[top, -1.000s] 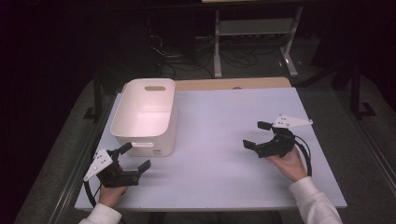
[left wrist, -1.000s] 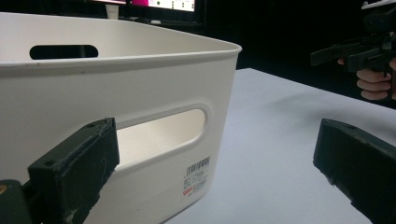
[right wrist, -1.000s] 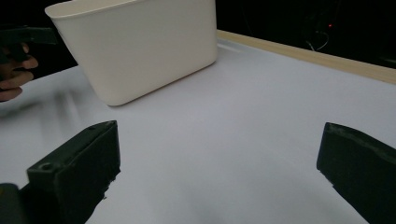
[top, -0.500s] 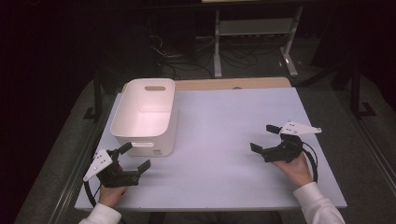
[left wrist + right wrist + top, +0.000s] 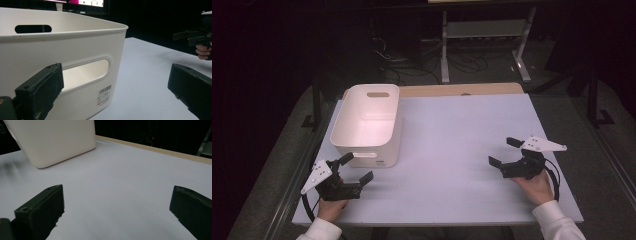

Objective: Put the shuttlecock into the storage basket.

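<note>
A white plastic bin with handle slots stands on the left half of the white table; nothing shows inside it. My left gripper rests near the front left corner, just in front of the bin, jaws wide open and empty. In the left gripper view the bin's near wall with a barcode label rises close ahead. My right gripper sits at the right side of the table, open, holding nothing. In the right gripper view the bin stands far off at upper left.
A wooden strip edges the table's far side. Beyond it stand a metal stand and floor cables in the dark. The other hand's gripper appears at the far right of the left gripper view.
My right gripper has drawn back toward the table's front right, lower and farther right than a second ago. The left gripper and the bin have stayed put.
</note>
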A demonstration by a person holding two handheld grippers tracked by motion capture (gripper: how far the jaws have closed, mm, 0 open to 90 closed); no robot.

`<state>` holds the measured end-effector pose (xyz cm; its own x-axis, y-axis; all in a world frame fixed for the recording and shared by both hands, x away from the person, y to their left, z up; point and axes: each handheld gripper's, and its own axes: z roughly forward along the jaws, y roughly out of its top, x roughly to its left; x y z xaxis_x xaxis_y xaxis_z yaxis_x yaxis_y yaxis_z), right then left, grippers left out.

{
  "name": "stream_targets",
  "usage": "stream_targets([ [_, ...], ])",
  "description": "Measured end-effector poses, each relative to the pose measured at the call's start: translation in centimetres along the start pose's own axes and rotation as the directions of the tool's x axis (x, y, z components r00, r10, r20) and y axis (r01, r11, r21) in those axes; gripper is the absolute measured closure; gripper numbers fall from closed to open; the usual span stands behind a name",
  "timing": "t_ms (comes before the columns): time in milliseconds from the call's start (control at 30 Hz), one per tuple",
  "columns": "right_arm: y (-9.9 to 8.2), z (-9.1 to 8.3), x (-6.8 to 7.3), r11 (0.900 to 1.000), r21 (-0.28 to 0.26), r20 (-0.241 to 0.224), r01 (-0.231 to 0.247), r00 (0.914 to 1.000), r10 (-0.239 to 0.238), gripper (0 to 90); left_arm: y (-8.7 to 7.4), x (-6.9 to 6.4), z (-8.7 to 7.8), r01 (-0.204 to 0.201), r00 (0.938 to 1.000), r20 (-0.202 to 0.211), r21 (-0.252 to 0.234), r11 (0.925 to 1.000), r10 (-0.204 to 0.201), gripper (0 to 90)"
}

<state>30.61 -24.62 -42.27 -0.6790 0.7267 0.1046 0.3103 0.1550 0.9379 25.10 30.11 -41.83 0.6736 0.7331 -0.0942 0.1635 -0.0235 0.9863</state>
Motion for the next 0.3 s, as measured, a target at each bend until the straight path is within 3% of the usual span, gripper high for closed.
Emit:
stream_targets([
  [300,-0.16,-0.36,0.00,0.9999,-0.016,-0.011,0.001,0.9999,-0.001,0.0,0.04,0.07,-0.13,-0.009,1.0000,-0.001,0.007,0.9999,0.009,0.0],
])
